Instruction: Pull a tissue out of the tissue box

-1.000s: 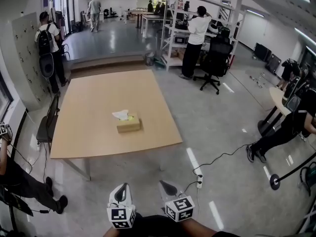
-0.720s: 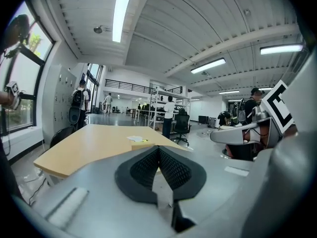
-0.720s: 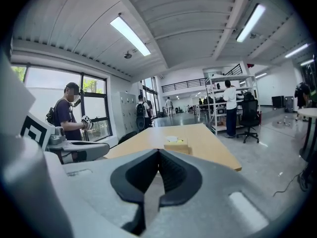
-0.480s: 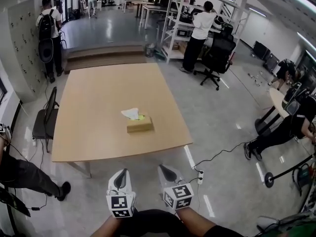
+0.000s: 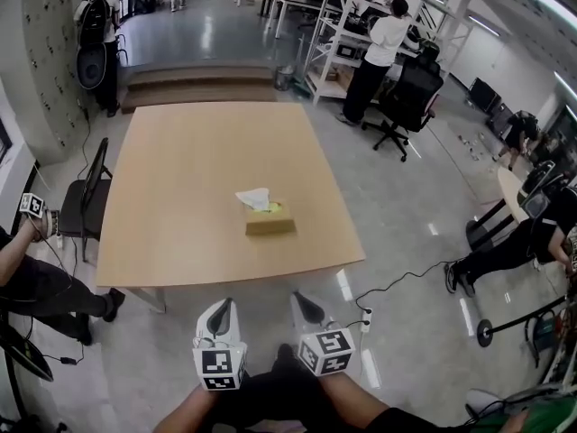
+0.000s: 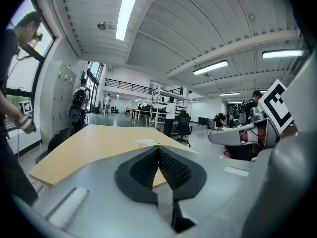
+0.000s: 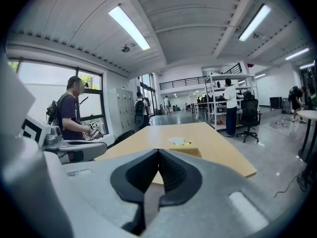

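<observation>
A tan tissue box sits on the wooden table, toward its near right part, with a white tissue sticking out of its top. The box also shows small in the right gripper view, and the tissue in the left gripper view. My left gripper and right gripper hover side by side over the floor, short of the table's near edge and well away from the box. Both are shut with nothing between the jaws. Both point toward the table.
A black chair stands at the table's left side. A person's hand holding a marker cube reaches in from the left. A cable with a power strip lies on the floor to the right. Shelving, an office chair and people stand beyond the table.
The table and tissue box have come closer and lower in the head view as both grippers moved toward them. The person at the left now reaches a marker cube further in.
</observation>
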Tool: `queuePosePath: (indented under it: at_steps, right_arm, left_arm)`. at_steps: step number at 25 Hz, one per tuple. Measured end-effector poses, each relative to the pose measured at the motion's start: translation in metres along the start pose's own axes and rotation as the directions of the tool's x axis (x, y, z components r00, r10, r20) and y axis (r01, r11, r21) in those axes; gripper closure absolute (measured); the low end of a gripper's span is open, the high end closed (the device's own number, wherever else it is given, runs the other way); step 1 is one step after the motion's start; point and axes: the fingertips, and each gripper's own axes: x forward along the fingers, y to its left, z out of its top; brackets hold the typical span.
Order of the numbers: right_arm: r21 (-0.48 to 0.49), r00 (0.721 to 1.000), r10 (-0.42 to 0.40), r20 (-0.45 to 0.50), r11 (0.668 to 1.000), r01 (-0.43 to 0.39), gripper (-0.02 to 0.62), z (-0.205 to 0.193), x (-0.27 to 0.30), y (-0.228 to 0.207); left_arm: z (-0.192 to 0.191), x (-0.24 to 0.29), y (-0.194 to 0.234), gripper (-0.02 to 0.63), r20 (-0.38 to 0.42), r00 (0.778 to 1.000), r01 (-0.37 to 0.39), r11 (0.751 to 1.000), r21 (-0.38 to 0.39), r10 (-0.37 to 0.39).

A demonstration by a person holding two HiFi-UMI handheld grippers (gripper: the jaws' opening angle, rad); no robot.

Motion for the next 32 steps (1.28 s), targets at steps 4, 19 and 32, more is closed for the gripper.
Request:
queuePosePath:
  at_steps: [4,19,32]
  right_arm:
    - [-0.007,1.000,0.018,-0.001,1.000,-0.018,0.604,0.008,0.021,0.001]
    - [-0.007,0.980,0.167,-0.107,0.986,-0.169,0.604,0.018,0.145,-0.060]
    - [-0.114,0.915,0.296,-0.275,0.935,-0.337,0.536,0.026,0.261,-0.106]
  left_arm:
    - [0.005,0.011,0.016,0.588,0.008,1.000,-0.021,1.000,0.008,0.021]
    - [0.011,0.122,0.044,0.588,-0.048,0.984,-0.172,0.985,0.023,0.173]
    - [0.017,0.223,0.053,0.588,-0.143,0.941,-0.294,0.951,0.096,0.305]
